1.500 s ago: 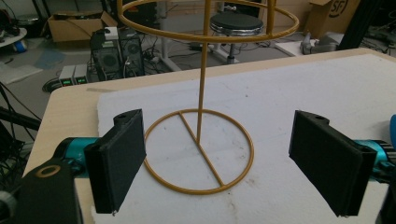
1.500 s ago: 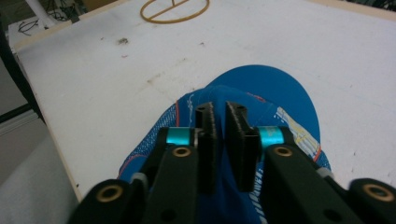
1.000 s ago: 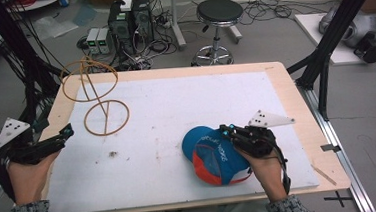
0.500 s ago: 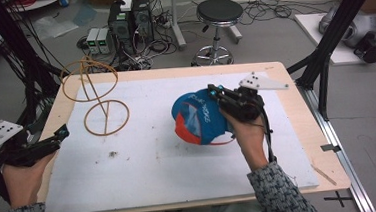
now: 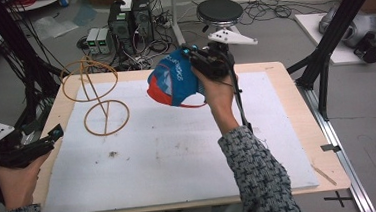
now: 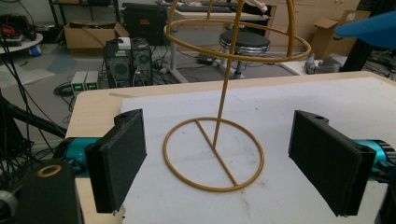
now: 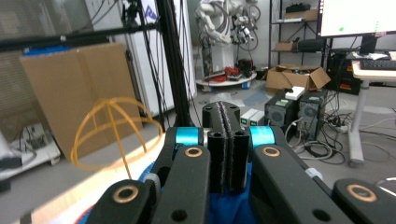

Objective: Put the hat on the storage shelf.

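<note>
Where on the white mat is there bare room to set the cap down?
The cap hangs from the right tool over the mat's far side. The mat lies bare across its middle, near edge and right part. The far left corner is crowded by the wire stand; the left tool waits at the left edge.

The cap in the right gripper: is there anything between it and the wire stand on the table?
Nothing visible stands in the way. The cap hangs above the table, held by the right gripper, and only bare mat lies between it and the stand. The left gripper rests open at the table's near left edge, off that path.
</note>
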Motion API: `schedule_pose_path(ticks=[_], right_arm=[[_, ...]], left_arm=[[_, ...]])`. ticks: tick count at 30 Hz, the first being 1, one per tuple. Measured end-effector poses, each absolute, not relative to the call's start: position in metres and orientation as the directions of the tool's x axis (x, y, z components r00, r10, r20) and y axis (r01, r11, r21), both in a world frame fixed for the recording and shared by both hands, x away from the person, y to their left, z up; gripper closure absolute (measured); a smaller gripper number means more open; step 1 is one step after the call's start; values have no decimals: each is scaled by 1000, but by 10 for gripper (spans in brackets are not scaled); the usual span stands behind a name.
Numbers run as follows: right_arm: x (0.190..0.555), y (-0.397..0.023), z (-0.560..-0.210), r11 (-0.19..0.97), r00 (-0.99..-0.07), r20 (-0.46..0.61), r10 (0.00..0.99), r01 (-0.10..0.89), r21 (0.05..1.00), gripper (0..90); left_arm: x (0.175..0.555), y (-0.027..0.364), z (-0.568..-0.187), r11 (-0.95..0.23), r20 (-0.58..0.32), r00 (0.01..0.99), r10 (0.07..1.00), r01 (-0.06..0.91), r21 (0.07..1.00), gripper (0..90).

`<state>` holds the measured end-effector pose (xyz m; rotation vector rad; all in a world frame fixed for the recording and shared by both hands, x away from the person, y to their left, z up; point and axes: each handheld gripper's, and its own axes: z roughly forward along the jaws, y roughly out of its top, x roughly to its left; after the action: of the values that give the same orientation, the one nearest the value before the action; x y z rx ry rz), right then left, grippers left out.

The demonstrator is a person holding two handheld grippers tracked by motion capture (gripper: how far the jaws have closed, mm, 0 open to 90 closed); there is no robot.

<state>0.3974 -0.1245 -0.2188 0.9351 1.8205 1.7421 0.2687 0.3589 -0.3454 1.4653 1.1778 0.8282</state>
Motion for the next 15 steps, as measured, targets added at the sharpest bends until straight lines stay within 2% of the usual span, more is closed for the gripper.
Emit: schedule_pose_path(ticks=[15], right_arm=[[438, -58, -183, -118, -660, 197, 725, 162, 980, 899]], left_arm=[[267, 365, -345, 43, -110, 286, 952, 231, 972, 192]])
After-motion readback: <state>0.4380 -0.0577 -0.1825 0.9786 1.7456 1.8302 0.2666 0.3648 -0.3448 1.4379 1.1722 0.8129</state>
